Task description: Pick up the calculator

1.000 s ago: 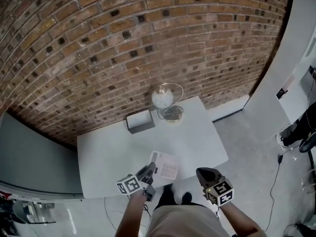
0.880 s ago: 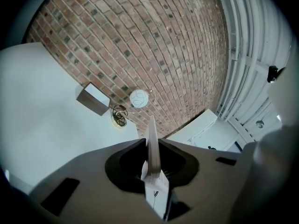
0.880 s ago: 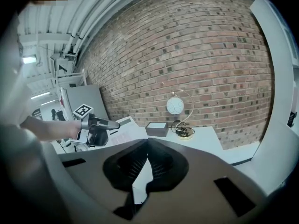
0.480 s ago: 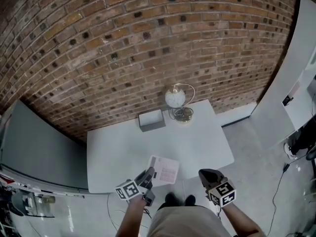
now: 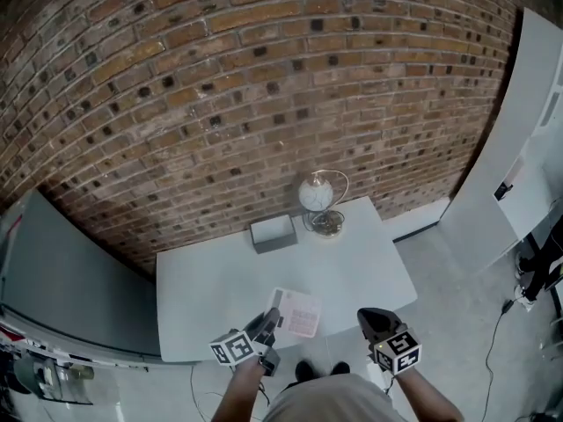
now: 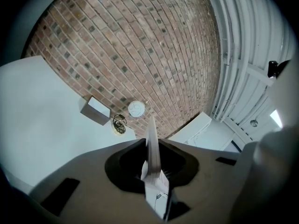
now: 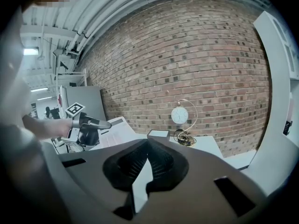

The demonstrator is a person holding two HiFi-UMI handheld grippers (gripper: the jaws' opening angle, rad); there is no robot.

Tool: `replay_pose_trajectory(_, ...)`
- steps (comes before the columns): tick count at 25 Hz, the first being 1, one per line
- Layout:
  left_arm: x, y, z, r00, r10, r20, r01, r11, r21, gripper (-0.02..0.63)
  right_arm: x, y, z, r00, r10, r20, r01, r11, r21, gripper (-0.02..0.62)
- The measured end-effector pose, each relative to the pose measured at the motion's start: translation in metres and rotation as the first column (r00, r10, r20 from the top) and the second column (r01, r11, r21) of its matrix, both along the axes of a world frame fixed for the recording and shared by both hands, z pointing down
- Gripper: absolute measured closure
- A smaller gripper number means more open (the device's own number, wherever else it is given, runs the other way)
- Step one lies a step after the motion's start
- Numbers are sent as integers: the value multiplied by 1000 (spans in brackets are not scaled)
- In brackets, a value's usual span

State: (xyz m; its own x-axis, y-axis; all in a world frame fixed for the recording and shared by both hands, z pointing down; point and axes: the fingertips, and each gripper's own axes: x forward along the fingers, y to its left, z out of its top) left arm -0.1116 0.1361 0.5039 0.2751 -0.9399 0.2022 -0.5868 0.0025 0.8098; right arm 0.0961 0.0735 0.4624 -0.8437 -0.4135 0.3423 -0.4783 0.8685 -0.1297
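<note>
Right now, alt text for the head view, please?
The left tongs grip a white calculator by its edge over the near side of the white table; the right tongs hang beside it, holding nothing. A grey box and a white globe on a stand sit by the brick wall.

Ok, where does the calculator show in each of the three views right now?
Head view: the calculator is at bottom centre, gripped by the left tool.
Left gripper view: edge-on, a thin white sliver between the jaws, low in the middle.
Right gripper view: left of centre, a tilted pale slab.
Shared landmark: the globe lamp, which lies beyond the calculator in all three.
</note>
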Motion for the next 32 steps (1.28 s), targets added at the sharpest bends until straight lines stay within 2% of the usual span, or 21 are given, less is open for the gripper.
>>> replay_pose_trajectory(5,-7,-5,-3,1000,8,6,-8,1000,7,526,-7,-7,-7,1000,20,2,-20,999,25,584)
replay_pose_trajectory(13,-9,-7,0,1000,14,8,-14,1000,7,525,-18,-6,-13,1000,-1,5,0,999,50,584)
replay_pose_trajectory(32,-10,-8,2,1000,23,-3,-23,1000,5,525,-30,-2,-10,1000,-19,-14,20,999,46,584)
